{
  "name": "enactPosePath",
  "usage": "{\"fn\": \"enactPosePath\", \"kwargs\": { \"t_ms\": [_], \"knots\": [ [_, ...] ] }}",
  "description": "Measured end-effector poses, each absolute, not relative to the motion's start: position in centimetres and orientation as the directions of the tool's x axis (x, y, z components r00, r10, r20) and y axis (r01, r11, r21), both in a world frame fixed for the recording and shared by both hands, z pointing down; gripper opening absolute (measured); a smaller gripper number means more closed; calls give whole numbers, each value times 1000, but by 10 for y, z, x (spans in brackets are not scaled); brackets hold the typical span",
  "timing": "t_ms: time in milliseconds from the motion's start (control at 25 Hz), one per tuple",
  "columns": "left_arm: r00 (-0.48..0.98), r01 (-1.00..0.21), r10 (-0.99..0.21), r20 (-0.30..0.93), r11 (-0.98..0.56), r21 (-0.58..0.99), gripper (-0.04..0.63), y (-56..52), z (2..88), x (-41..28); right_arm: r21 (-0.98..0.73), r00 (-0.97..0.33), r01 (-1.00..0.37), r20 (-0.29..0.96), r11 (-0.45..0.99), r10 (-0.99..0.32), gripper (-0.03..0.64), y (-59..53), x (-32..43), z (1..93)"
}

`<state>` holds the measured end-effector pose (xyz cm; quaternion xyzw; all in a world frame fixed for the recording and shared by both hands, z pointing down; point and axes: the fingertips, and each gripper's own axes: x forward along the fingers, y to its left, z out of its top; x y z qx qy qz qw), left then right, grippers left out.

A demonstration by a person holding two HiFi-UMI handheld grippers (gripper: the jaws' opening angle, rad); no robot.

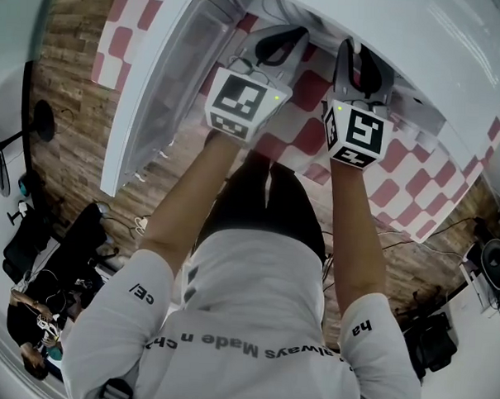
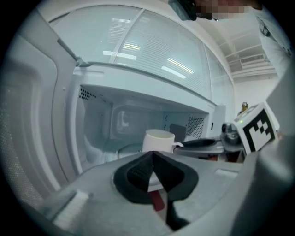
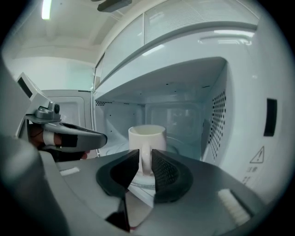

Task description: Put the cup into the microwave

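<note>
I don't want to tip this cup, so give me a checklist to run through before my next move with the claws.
1. Cup inside the microwave: ok, it stands within the cavity.
2. Cup upright: ok.
3. Cup base settled on the cavity floor: cannot tell, both claws hide the base in their views.
4. Right claw let go of the cup: not ok, its jaws are closed on the handle.
5. Left claw clear of the cup: ok, it is shut, empty and short of the cup.
6. Door open wide enough to pull back: ok, it is swung out to the left.
</note>
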<state>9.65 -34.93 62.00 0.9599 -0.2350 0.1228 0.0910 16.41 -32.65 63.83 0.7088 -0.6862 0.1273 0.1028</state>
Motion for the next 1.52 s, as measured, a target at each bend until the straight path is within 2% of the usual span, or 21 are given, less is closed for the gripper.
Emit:
{"fn": "enactPosePath", "kwargs": {
  "t_ms": [520, 920, 1200, 1520],
  "knots": [
    [866, -470, -422, 268, -871, 146, 4, -294, 552, 73, -37, -23, -999, 348, 11, -937, 71, -261, 160, 576],
    [880, -466, -436, 190, -871, 158, 5, -253, 462, 56, -57, -98, -995, 298, 85, -949, 54, -206, 138, 484],
    [880, -472, -456, 130, -869, 150, 4, -228, 390, 40, 12, -120, -992, 243, 126, -963, 52, -180, 128, 401],
    [875, -484, -471, 114, -861, 158, 5, -199, 333, 18, 11, -157, -987, 191, 163, -969, 51, -147, 120, 325]
  ]
}}
